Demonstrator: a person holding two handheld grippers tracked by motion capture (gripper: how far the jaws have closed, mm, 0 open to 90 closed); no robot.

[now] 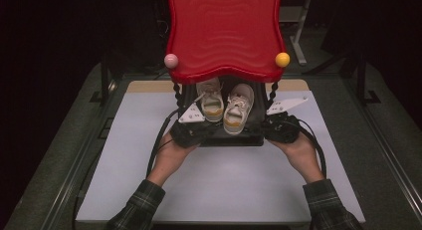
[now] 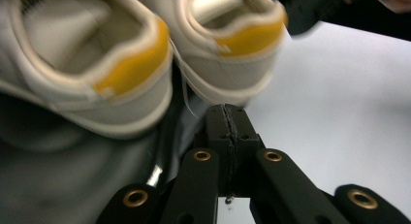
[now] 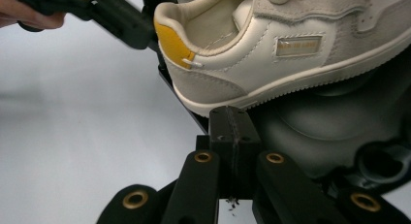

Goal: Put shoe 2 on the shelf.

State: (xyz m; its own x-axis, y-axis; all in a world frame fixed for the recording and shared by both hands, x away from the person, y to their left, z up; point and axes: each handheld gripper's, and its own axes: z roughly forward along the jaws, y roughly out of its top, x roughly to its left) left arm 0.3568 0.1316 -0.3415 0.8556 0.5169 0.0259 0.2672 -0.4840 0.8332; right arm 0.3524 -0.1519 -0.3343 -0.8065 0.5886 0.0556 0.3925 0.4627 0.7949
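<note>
Scene: a two-tier stand with a red wavy top tray (image 1: 224,33) sits at the far middle of the table (image 1: 219,185); a pair of white shoes with yellow heel tabs rests on its dark lower shelf (image 1: 231,139).
Left shoe: (image 1: 211,99) toe pointing away, heel toward the person, just beside its mate.
Right shoe: (image 1: 238,108) heel at the shelf's front edge; in the right gripper view its sole overhangs the edge slightly.
Left claw: (image 2: 228,120) jaws pressed together with nothing between them, tip just under the heel of the right shoe (image 2: 232,49); the left shoe (image 2: 92,73) lies beside it. Contact with the sole cannot be told.
Right claw: (image 3: 232,124) jaws pressed together, nothing pinched, tip at the shelf edge below the heel of the right shoe (image 3: 271,59).
Hands: the left hand (image 1: 171,150) and right hand (image 1: 298,148) flank the shelf front.
Risk 1: shut tips pushing upward could tip a shoe off the shelf, since neither is clamped.
Risk 2: a nudge against the shelf edge could shift the whole stand, which looks top-heavy.
Risk 3: loose laces (image 2: 186,95) hang near the left claw and could snag in the jaws when they reopen.
</note>
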